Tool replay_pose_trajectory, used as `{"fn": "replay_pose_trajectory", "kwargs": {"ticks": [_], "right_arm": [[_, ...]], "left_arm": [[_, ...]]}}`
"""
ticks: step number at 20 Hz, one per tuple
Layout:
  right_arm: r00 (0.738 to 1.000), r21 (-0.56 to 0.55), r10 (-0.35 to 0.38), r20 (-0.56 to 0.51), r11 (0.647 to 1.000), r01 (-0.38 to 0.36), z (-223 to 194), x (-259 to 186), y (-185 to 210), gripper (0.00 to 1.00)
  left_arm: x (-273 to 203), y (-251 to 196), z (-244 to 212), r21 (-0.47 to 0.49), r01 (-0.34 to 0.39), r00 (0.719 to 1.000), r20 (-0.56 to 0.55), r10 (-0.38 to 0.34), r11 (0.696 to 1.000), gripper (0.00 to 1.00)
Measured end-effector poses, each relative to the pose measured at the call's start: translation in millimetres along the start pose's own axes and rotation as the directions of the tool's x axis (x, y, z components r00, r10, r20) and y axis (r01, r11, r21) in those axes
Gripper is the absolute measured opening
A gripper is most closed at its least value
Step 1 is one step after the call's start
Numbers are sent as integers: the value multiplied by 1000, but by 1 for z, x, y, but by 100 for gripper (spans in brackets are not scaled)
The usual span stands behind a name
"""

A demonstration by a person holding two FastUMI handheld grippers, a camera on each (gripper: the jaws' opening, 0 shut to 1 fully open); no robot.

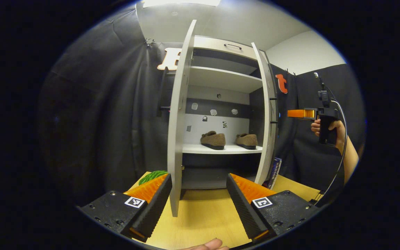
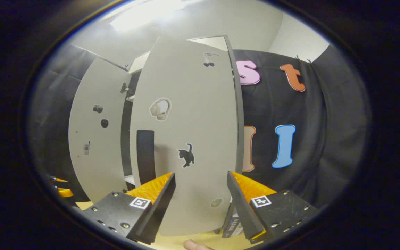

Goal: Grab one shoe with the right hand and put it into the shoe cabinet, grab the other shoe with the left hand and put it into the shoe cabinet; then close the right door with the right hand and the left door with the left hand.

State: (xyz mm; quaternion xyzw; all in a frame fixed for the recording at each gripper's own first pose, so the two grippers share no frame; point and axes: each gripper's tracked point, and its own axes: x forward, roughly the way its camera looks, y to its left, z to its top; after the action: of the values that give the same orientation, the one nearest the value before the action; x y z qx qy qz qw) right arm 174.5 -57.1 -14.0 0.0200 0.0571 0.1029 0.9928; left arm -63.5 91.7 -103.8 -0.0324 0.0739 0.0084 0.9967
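Two brown shoes, one [image 1: 213, 139] to the left of the other [image 1: 247, 140], stand side by side on the shoe cabinet's lower shelf [image 1: 227, 149]. Both doors stand open. My left gripper [image 1: 199, 196] is open low in front of the cabinet, and the left door's edge [image 1: 180, 114] rises just beside its left finger. A hand holds my right gripper [image 1: 300, 113] out beyond the right door [image 1: 268, 114]. In the right gripper view, the right gripper [image 2: 201, 194] is open, facing the right door's outer face [image 2: 193, 121] near its dark handle [image 2: 146, 156]. The left door [image 2: 96, 139] shows beyond it.
The cabinet stands on a wooden table [image 1: 207, 215]. A green ridged object [image 1: 153, 176] lies left of the left door. A dark packet [image 1: 273, 172] leans at the foot of the right door. An upper shelf [image 1: 226, 79] sits above the shoes. Black cloth walls surround the booth.
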Motion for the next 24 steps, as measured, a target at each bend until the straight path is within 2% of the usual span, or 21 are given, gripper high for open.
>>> {"fn": "replay_pose_trajectory", "kwargs": {"ticks": [4, 7, 9, 10, 13, 14, 15, 16, 17, 18, 19, 21, 22, 24], "right_arm": [[1000, -5, 5, -13, 1000, -5, -12, -11, 2, 89], [1000, -7, 18, -23, 1000, -18, -23, -23, 7, 89], [999, -6, 27, -25, 1000, -28, -28, -35, 17, 96], [1000, -7, 24, -20, 1000, -24, -29, -40, 20, 96], [999, -1, 42, -12, 999, -42, -34, -58, 39, 99], [998, -1, 53, -18, 999, -53, -36, -63, 48, 96], [998, -5, 55, -27, 998, -55, -39, -69, 55, 96], [999, -13, 45, -24, 999, -45, -40, -75, 60, 96], [1000, -24, 11, -16, 1000, -12, -37, -81, 61, 96], [999, -31, -41, -17, 999, 40, -36, -89, 59, 96], [998, -23, -57, -13, 998, 57, -36, -97, 65, 96], [998, 12, -46, -31, 999, 47, -38, -111, 88, 94], [999, 42, -34, -35, 999, 35, -37, -117, 99, 96], [999, 98, -20, -44, 995, 24, -33, -134, 113, 94]], "left_arm": [[-1, 27, 14, -15, -38, 999, 24, 39, 999, 96], [0, 59, 24, -11, -96, 994, 43, 96, 995, 96], [1, 79, 33, -9, -137, 989, 52, 137, 991, 93], [1, 91, 35, -7, -152, 987, 55, 152, 988, 99], [9, 123, 47, -32, -176, 981, 74, 178, 984, 93], [15, 130, 50, -37, -167, 983, 73, 169, 985, 96], [23, 139, 53, -37, -162, 984, 67, 164, 986, 93], [30, 152, 55, -36, -173, 983, 53, 174, 984, 94], [38, 170, 61, -28, -210, 976, 48, 211, 977, 96], [42, 190, 68, -13, -255, 965, 55, 256, 967, 93], [47, 206, 79, -1, -287, 955, 73, 286, 958, 96], [55, 228, 96, -15, -308, 948, 82, 308, 951, 93], [60, 237, 106, -42, -308, 947, 83, 310, 951, 96], [68, 252, 119, -86, -298, 949, 82, 305, 951, 96]]}}
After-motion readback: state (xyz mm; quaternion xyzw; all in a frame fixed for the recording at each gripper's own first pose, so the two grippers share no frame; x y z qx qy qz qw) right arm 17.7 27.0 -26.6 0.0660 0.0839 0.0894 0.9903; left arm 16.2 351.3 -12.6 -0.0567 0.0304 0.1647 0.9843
